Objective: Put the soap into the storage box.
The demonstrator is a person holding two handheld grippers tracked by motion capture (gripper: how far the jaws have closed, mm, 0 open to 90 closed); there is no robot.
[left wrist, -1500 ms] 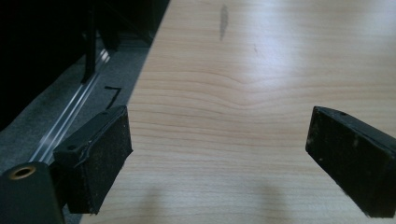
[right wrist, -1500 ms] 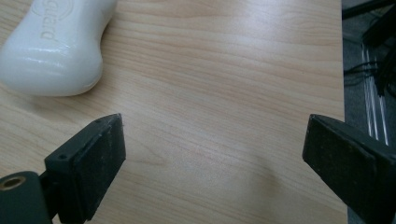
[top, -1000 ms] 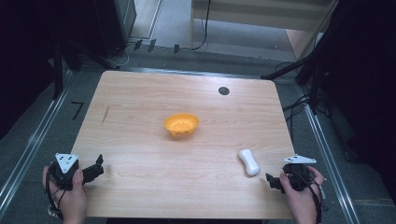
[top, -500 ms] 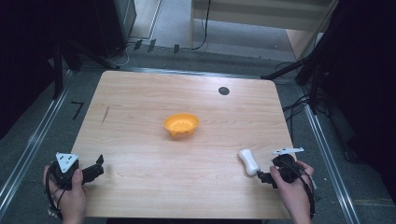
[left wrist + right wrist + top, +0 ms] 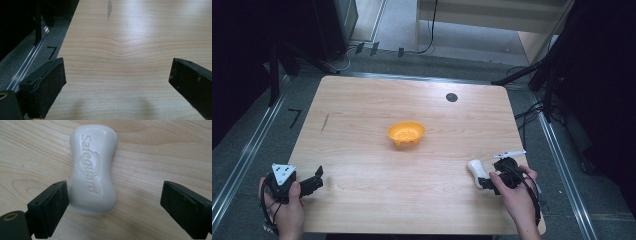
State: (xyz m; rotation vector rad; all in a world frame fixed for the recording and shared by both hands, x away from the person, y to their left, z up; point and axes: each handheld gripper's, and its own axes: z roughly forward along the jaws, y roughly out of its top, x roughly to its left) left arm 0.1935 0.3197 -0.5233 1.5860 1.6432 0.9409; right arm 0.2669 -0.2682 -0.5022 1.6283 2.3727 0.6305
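Both tools stand wide apart at the jaws and grip nothing. Low and right of centre in the high view, the right tool [image 5: 484, 183] sits at the near end of a white bar of soap [image 5: 475, 171], which lies flat on the counter [image 5: 362, 130]. The right gripper view shows the soap [image 5: 93, 170] lengthwise between the two black pads, embossed lettering up, its waisted middle ahead of the jaws. The pad at lower left of that frame is right against the soap's rounded end, seemingly touching it, while the other pad stands well clear at the right edge with bare wood between. So the tool looks lined up off-centre; I judge it would need to shift sideways to centre the soap before closing, or the bar may slide or swivel on the smooth wood.

At the lower left of the high view, the left tool [image 5: 312, 182] rests low over the counter edge in the person's hand, well apart from everything. The left gripper view shows open pads over bare wood [image 5: 120, 62], apparently parked out of the way.

An orange bowl [image 5: 406, 133] sits upright near the centre of the high view, apart from the soap; it is likely where the bar is meant to go.
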